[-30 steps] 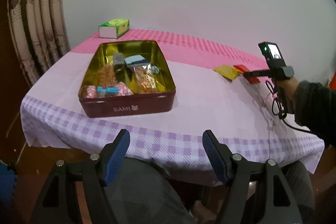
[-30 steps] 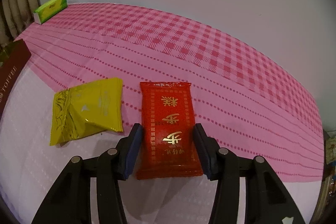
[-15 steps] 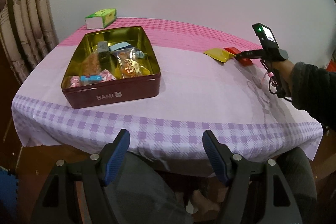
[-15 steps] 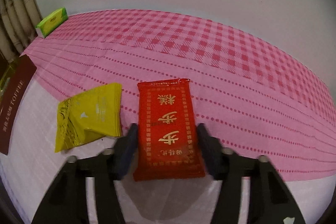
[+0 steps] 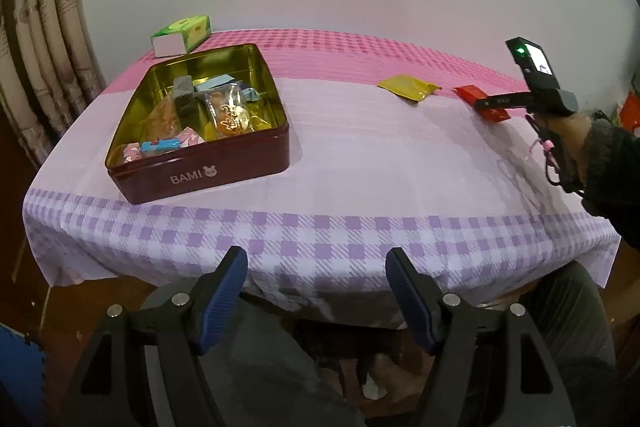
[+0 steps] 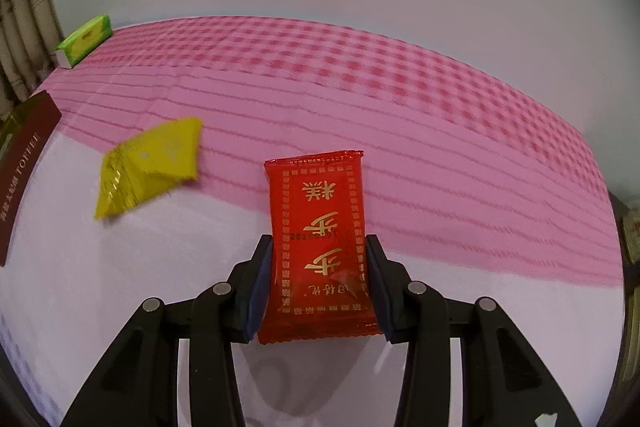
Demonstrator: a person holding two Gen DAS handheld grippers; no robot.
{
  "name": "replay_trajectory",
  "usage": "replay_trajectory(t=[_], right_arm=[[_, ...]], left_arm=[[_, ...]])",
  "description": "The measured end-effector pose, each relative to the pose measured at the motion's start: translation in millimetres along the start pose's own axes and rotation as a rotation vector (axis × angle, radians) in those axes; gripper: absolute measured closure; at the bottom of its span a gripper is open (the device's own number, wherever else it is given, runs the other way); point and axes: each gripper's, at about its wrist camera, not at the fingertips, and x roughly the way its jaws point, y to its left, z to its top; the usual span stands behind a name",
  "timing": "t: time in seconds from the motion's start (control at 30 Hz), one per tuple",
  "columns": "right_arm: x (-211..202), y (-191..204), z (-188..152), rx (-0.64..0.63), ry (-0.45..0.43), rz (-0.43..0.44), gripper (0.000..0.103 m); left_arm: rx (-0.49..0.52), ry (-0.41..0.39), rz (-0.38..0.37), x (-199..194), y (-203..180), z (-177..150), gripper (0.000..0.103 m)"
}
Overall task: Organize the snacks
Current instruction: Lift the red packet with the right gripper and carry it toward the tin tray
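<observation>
Red packet (image 6: 318, 247) now off the desk (image 5: 360, 155), lifted clear versus a second ago, shadow beneath; yellow packet (image 6: 150, 165) slid further left in view. Clamped in right tool (image 6: 318, 283), long axis along the fingers. Tin (image 5: 200, 131) well left. Left tool (image 5: 316, 291) spread, empty, nearer the tin.

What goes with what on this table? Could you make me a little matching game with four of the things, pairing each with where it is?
Things:
1. red packet
2. yellow packet
3. green box
4. dark red tin

Places:
A. far corner by the curtain
B. lying loose on the cloth
C. open, snacks inside
D. between the right tongs

Pairs: 1-D, 2-B, 3-A, 4-C
</observation>
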Motion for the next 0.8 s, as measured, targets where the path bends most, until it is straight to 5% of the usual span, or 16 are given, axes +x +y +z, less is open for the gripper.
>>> replay_trajectory(t=[0.4,0.8], right_arm=[[-31,-52,-52,0.069,0.012,-0.062,0.063],[-52,-52,-45,0.066,0.002,-0.107,0.063]], left_arm=[[0.041,0.005,-0.02,-4,-13,-3,0.03],[0.014,0.014,-0.036,-8,-11,-2,0.03]])
